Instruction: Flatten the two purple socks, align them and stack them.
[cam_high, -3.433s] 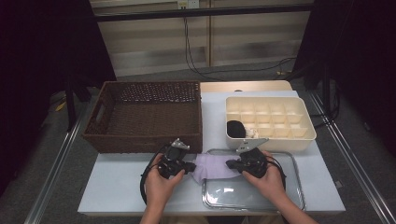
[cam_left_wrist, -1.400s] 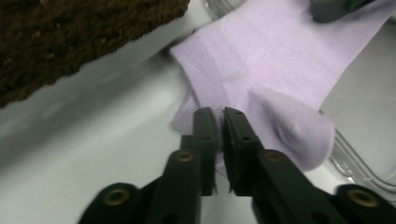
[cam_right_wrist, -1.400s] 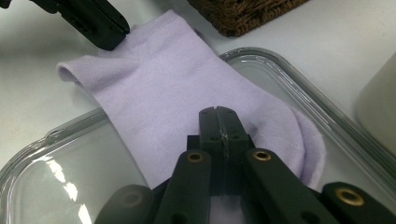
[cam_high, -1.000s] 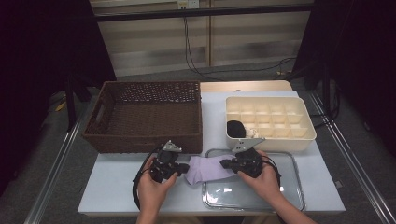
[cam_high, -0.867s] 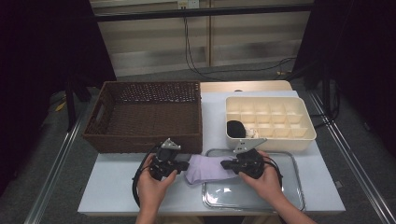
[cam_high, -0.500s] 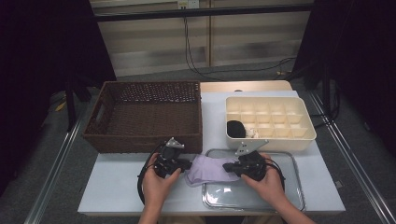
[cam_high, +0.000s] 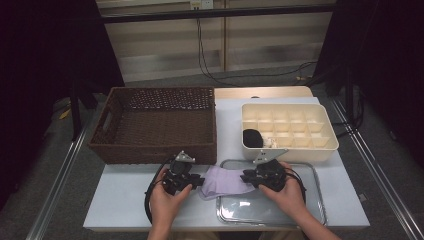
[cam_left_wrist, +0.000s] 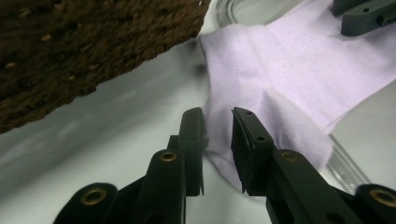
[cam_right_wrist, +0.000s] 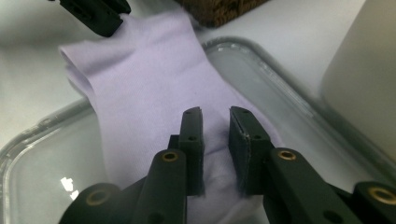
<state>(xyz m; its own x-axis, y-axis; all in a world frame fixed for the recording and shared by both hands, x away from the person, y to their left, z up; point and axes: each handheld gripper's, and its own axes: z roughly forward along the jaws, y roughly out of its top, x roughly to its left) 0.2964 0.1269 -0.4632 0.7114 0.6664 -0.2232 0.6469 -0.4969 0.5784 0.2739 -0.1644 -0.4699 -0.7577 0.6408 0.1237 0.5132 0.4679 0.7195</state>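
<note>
The 2 grippers are facing each other across the sock, lying partly over the tray. The left gripper and right gripper have just been opening, each showing a narrow gap over the fabric.

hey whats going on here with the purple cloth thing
A person at a table works a handheld gripper in each hand on a lilac sock, which lies partly over the rim of a clear tray. The left gripper and right gripper sit at opposite ends of it. Both have just been opening; their fingers now stand slightly apart over the fabric, no longer pinching it. A wicker basket and a compartment box stand behind.
</note>
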